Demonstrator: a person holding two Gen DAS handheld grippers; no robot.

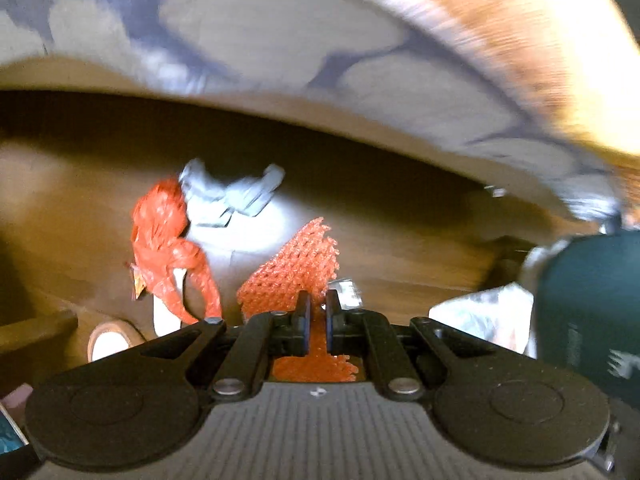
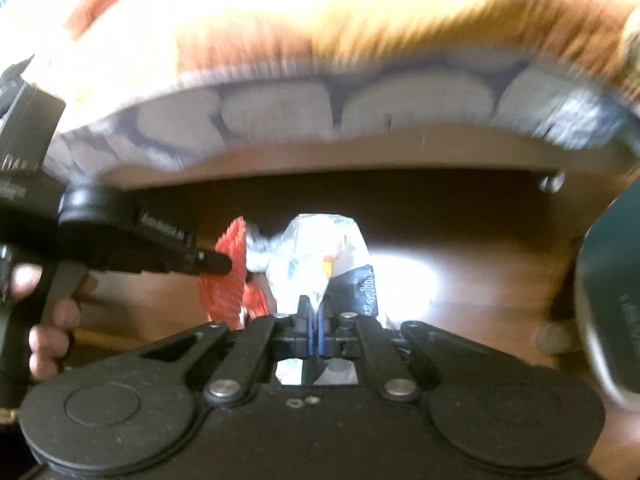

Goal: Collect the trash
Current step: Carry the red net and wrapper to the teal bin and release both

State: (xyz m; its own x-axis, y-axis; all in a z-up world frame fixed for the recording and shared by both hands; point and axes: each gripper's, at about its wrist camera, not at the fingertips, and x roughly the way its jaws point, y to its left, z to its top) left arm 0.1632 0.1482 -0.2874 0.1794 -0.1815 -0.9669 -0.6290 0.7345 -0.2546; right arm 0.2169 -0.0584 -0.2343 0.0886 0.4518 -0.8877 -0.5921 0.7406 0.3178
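Two pieces held aloft: orange foam netting (image 1: 296, 268) pinched in left gripper (image 1: 318, 312) jaws, clear plastic wrapper (image 2: 316, 256) in right gripper (image 2: 316, 320); red mesh bag (image 1: 168, 244) apparently left on bench (image 1: 400, 248). Next: a bin is required.

We seem to be in a home: a patterned rug (image 1: 280, 40) fills the upper frame above a brown wooden floor (image 1: 400, 240).

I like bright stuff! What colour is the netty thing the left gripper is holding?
Orange-red. The foam net shows best in the left wrist view, pinched in the left gripper.
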